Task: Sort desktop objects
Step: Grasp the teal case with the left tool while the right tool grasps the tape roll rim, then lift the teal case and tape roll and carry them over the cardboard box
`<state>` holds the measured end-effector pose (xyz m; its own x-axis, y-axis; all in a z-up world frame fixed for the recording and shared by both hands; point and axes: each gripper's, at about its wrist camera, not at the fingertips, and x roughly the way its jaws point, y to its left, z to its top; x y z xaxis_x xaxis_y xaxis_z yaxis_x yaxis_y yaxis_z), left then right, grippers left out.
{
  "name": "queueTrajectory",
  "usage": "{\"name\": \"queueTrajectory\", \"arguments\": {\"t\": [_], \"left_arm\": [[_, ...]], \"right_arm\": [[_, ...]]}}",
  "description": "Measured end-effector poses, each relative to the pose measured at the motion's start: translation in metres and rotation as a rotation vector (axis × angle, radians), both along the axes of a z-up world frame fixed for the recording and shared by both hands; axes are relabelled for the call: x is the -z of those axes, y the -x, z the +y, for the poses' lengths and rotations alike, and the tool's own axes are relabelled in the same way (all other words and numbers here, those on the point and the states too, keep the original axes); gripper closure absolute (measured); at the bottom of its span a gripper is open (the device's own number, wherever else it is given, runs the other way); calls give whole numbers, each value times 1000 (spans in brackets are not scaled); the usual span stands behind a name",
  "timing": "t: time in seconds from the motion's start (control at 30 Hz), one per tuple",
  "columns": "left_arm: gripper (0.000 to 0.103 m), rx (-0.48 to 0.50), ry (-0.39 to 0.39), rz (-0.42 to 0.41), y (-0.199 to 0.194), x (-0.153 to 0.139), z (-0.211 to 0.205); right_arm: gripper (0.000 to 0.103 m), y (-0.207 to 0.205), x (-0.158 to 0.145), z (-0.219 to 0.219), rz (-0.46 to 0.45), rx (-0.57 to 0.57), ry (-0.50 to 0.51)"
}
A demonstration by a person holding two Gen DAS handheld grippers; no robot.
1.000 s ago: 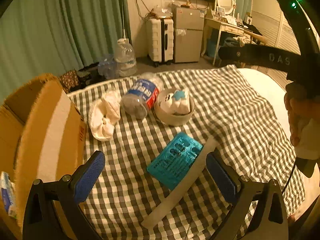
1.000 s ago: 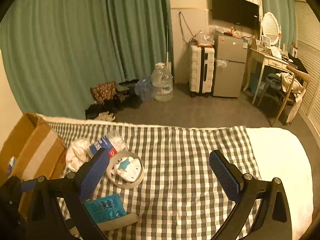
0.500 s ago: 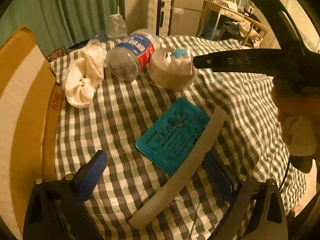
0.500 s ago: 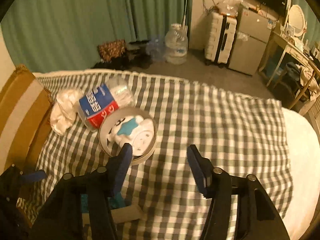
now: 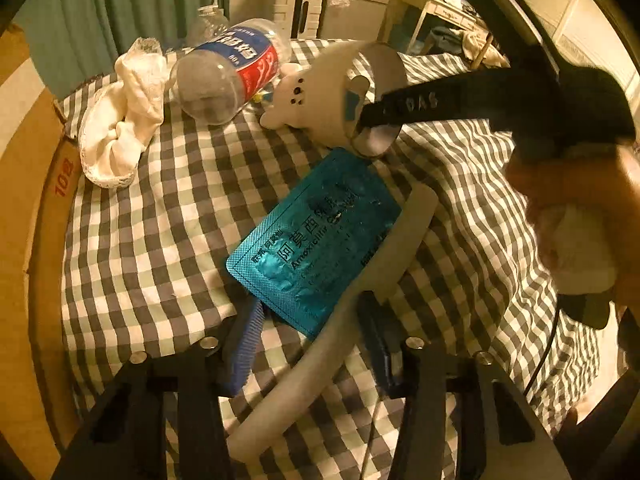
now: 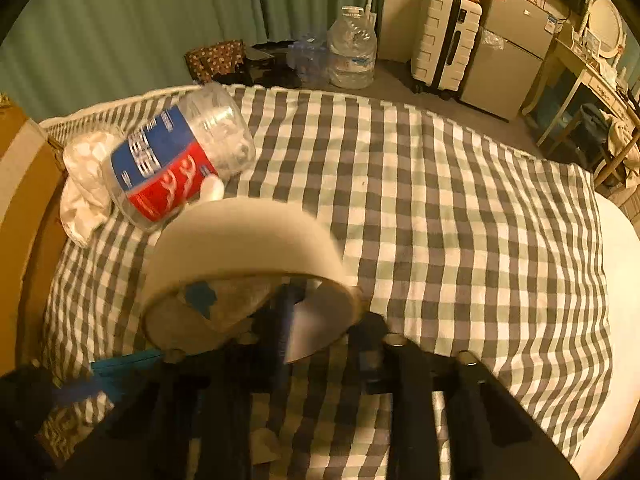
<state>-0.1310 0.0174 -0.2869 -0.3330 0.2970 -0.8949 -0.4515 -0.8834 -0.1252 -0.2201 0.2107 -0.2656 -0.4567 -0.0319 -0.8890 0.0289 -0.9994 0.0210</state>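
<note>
Left tool (image 5: 312,332) just closing, pinching teal blister pack (image 5: 316,236) and white strip (image 5: 360,304), right tool (image 6: 320,320) just closing, clamped on tilted white bowl's (image 6: 244,236) rim

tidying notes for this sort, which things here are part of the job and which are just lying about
Part of the job:
- teal pill pack
- pale foam strip
- round cup
- bear toy
- plastic bottle
- white cloth
- cardboard box

Lying about:
- suitcase
- water jug
- small fridge
</note>
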Motion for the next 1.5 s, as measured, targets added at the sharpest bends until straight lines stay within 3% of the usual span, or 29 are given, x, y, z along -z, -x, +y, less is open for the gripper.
{"name": "queueTrajectory", "arguments": {"t": [0.07,0.37,0.43,0.67,0.97,1.37,1.47,1.5], "left_arm": [[60,5,-1,-3,-2,-1,0],[80,-9,-33,9,-11,-14,-8],[96,-6,-42,19,-11,-21,-8],[96,32,-16,52,-15,-39,-10],[98,21,-57,118,-9,-65,-5],[95,117,-28,166,-3,-43,23],[80,130,-34,211,2,-44,32],[68,133,-49,219,5,-45,34]], "right_arm": [[93,-2,-6,3,4,-3,16],[97,-8,-18,12,45,9,47],[99,-10,-25,16,63,18,63],[100,-21,-44,19,111,8,90],[100,-27,-73,32,194,21,135],[100,-36,-86,41,220,19,157],[100,-39,-88,48,225,24,167],[100,-38,-88,50,227,27,171]]}}
